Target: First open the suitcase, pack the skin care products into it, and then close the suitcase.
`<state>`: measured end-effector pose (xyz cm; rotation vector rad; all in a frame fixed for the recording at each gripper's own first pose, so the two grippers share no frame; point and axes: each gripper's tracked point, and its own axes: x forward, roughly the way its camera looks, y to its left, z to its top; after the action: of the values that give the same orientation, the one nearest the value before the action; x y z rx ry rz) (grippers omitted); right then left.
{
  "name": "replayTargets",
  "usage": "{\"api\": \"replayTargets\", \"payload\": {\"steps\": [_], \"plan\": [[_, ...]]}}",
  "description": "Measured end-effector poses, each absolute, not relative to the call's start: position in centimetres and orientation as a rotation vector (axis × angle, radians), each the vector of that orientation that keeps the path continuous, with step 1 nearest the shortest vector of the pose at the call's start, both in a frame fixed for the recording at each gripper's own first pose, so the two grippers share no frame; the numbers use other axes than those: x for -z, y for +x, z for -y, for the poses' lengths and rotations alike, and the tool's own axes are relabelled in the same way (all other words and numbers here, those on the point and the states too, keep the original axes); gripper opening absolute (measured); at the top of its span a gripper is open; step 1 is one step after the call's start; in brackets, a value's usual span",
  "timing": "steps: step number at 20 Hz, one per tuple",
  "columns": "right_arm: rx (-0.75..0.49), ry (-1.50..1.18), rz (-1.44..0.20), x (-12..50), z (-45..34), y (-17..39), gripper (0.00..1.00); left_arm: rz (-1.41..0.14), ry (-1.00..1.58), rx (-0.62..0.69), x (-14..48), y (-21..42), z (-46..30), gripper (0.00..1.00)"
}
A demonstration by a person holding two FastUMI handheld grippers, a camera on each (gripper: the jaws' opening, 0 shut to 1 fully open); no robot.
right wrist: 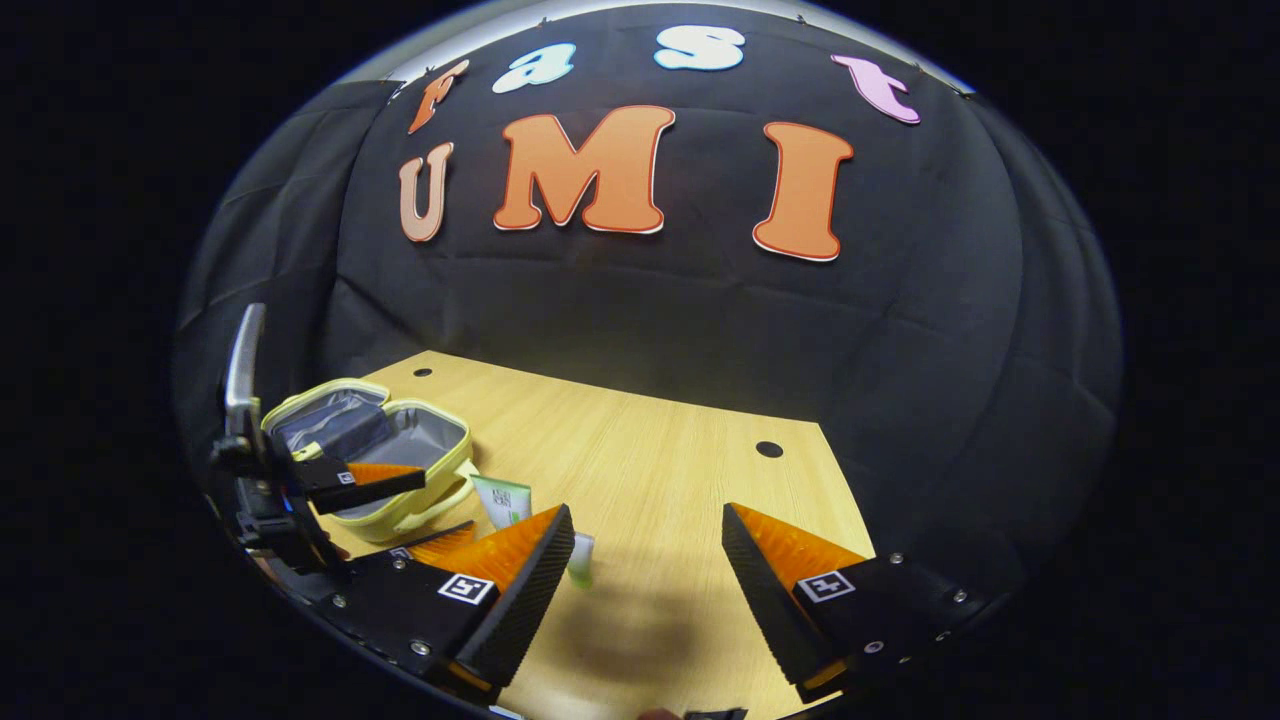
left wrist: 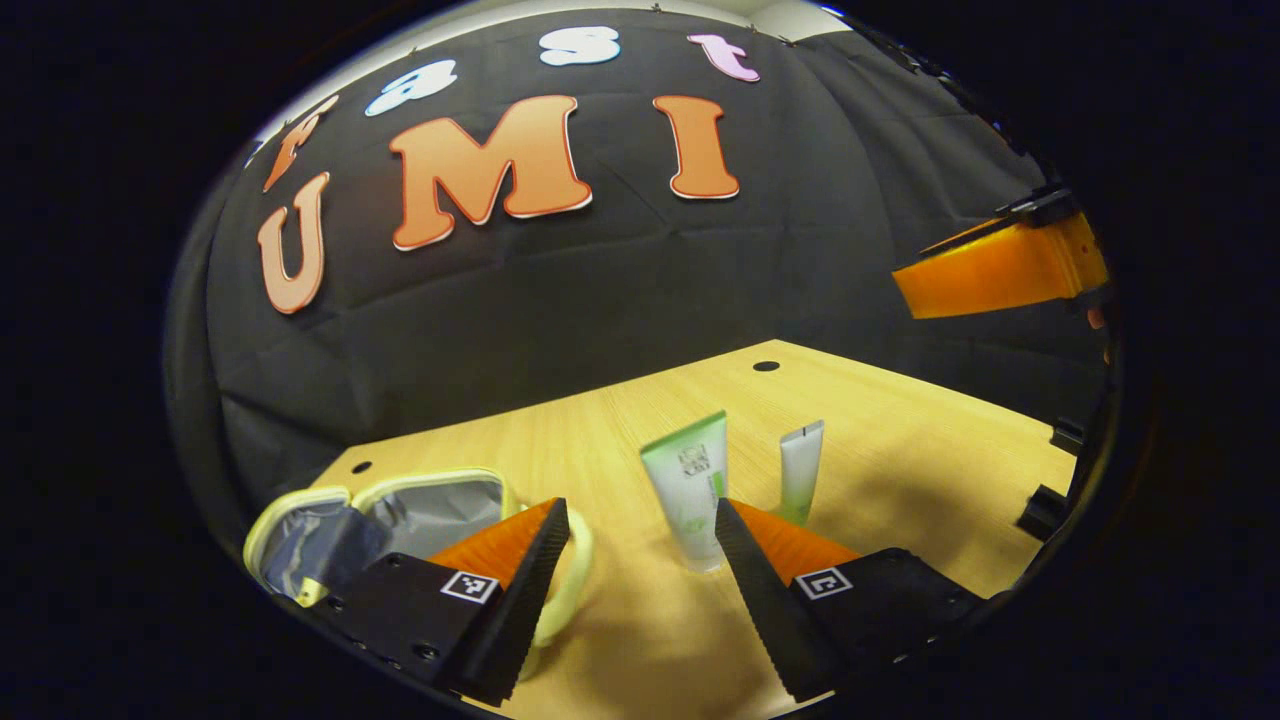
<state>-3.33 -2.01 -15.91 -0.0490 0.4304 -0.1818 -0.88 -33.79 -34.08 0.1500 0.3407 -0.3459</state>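
Black cloth hangs behind a light wood bench [left wrist: 900,470] with a few round holes in the top. Over on one side sits the suitcase [right wrist: 400,450], really a small yellow-trimmed zip case with grey lining, lying wide open. Two skin care tubes stand upright on the bench, apart from the case: a fat green and white tube [left wrist: 690,490] and a slimmer white tube [left wrist: 802,468] just beside it. The left hand-held gripper [left wrist: 640,590] has its jaws spread apart, nothing between them, the fat tube just ahead. The right hand-held gripper [right wrist: 648,590] is spread wide too, holding nothing, over bare wood.
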Motion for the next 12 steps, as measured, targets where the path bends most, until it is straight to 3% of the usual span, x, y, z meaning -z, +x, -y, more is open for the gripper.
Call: {"api": "replayTargets", "payload": {"steps": [4, 6, 9, 10, 12], "plan": [[0.175, -0.046, -0.421, 16.3, 2.3, -4.0, 0.95, -0.402, 0.108, 0.369, 38.4, 1.2, 36.8, 0.92], [0.184, -0.041, -0.418, 17.0, 2.6, -4.3, 0.94, -0.436, 0.082, 0.375, 40.4, 2.4, 37.5, 0.78], [0.193, -0.029, -0.431, 18.6, 2.8, -4.5, 0.95, -0.402, 0.061, 0.415, 40.2, 3.5, 38.7, 0.7], [0.19, -0.026, -0.447, 19.5, 2.8, -4.5, 0.95, -0.403, 0.069, 0.426, 40.1, 3.7, 39.0, 0.54], [0.177, -0.015, -0.475, 20.7, 2.6, -4.4, 0.95, -0.407, 0.082, 0.442, 40.1, 3.6, 39.2, 0.5]]}}
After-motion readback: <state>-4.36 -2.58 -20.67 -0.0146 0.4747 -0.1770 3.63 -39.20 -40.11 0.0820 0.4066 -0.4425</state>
